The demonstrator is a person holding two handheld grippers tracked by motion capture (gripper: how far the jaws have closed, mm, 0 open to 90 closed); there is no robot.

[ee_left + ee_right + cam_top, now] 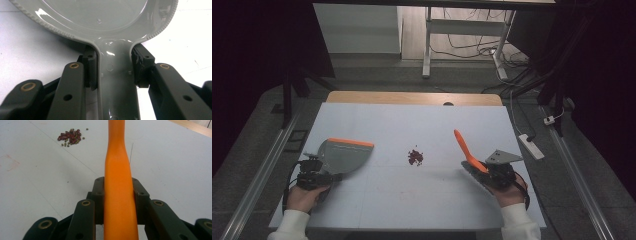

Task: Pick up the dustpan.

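Note:
A grey dustpan [343,155] with an orange front lip lies on the white table at the left. My left gripper [324,176] is shut on its handle [116,85], with the jaws pressed against both sides. At the right, my right gripper [479,170] is shut on an orange brush handle [465,149] that points up and away; the orange handle [118,182] runs between the jaws. A small pile of dark red beans and tiny green seeds [415,156] lies mid-table, between the two tools, and the pile [70,137] sits far left of the handle.
The white table top [407,200] has a wooden strip [412,97] along its far edge. Beyond it stand a desk frame and loose cables on the floor. A white power strip [532,146] lies off the table's right side.

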